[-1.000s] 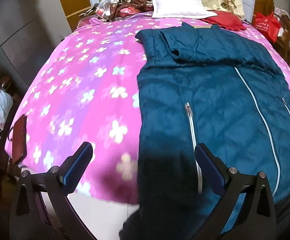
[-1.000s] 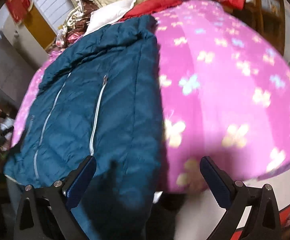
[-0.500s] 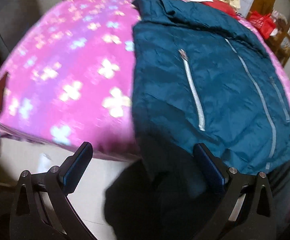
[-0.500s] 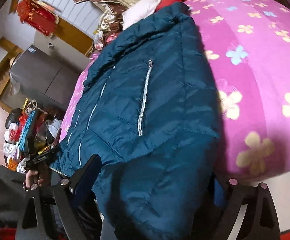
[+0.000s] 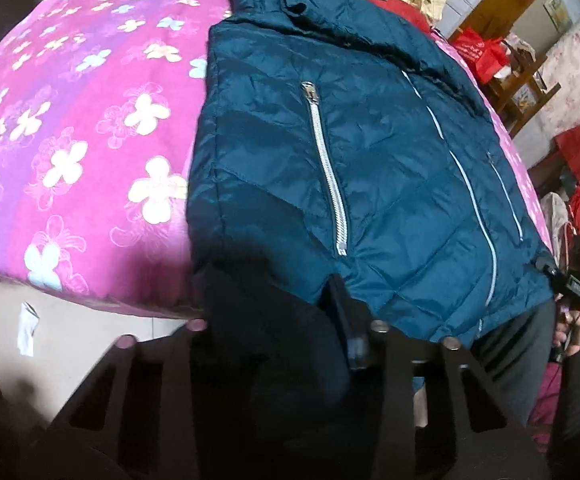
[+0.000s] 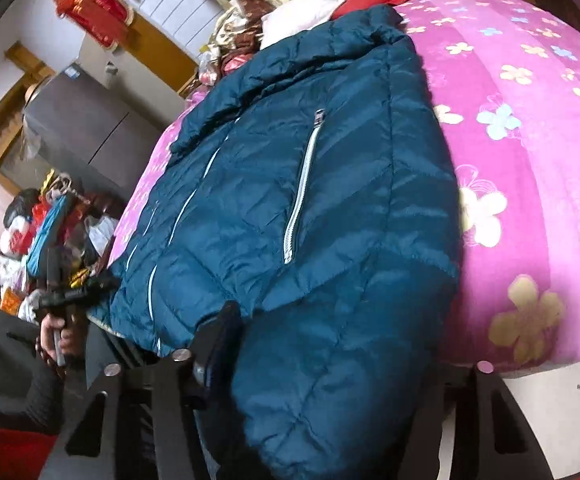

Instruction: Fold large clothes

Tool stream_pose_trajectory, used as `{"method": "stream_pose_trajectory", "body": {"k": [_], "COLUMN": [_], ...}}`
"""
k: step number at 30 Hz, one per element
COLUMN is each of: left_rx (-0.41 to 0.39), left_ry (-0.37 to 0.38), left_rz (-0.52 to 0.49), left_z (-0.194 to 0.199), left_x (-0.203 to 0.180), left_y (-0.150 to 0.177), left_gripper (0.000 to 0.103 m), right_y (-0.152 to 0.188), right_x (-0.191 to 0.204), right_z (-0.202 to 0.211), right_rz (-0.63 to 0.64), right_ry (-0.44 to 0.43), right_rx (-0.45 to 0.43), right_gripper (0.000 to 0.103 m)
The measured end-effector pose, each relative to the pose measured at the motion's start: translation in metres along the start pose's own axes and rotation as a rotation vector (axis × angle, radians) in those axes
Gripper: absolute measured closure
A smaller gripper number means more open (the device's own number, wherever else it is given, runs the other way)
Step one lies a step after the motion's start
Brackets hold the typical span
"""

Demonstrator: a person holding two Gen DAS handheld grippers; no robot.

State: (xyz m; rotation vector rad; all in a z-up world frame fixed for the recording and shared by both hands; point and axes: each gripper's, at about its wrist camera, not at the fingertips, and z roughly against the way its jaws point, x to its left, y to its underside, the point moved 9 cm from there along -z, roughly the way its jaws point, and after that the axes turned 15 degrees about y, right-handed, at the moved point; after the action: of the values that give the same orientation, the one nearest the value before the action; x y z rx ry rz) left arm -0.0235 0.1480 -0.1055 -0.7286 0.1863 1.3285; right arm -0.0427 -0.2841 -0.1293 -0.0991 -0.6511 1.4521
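The left gripper (image 5: 274, 320) has just been closing and now pinches the jacket (image 5: 370, 160) hem; the right gripper (image 6: 330, 360) likewise clamps the opposite corner. The jacket lies on the bed (image 5: 70, 120).

The teal jacket (image 5: 370, 152) covers the middle of the bed (image 5: 70, 128) down to its near edge. To either side the pink floral cover lies bare, open for a pass. Pillows (image 6: 306, 8) and heaped bedding crowd the far edge.
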Motion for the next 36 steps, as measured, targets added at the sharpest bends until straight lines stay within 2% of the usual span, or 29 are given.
{"method": "stream_pose_trajectory", "body": {"k": [6, 8, 10, 12, 16, 19, 23, 28, 36], "left_rx": [-0.004, -0.027, -0.079, -0.139, -0.257, -0.349, -0.419, -0.506, -0.696], "left_ry": [-0.056, -0.059, -0.039, -0.025, -0.001, 0.014, 0.021, 0.020, 0.070], "left_rz": [-0.094, -0.090, -0.080, -0.084, -0.068, -0.040, -0.027, -0.052, -0.127], "left_z": [-0.007, -0.003, 0.005, 0.018, 0.049, 0.074, 0.096, 0.134, 0.217], "left_x": [-0.009, -0.005, -0.007, -0.013, -0.020, -0.022, -0.029, -0.041, -0.078], "left_y": [0.001, 0.002, -0.001, -0.005, -0.015, -0.024, -0.025, -0.016, -0.004], "left_gripper": [0.070, 0.071, 0.086, 0.091, 0.094, 0.094, 0.095, 0.095, 0.095], "right_y": [0.003, 0.003, 0.000, -0.003, -0.007, -0.006, -0.004, 0.001, 0.003], "right_x": [0.004, 0.006, 0.010, 0.020, 0.032, 0.040, 0.054, 0.073, 0.108], "right_z": [-0.001, 0.001, 0.009, 0.024, 0.047, 0.065, 0.093, 0.130, 0.208], "right_rz": [0.013, 0.026, 0.041, 0.079, 0.142, 0.174, 0.218, 0.256, 0.310], "right_ry": [-0.005, 0.010, 0.021, 0.011, 0.078, 0.094, 0.105, 0.112, 0.085], "right_rx": [-0.008, -0.025, -0.076, -0.152, -0.239, -0.297, -0.369, -0.444, -0.603], "right_gripper": [0.055, 0.060, 0.074, 0.080, 0.087, 0.088, 0.088, 0.089, 0.089]}}
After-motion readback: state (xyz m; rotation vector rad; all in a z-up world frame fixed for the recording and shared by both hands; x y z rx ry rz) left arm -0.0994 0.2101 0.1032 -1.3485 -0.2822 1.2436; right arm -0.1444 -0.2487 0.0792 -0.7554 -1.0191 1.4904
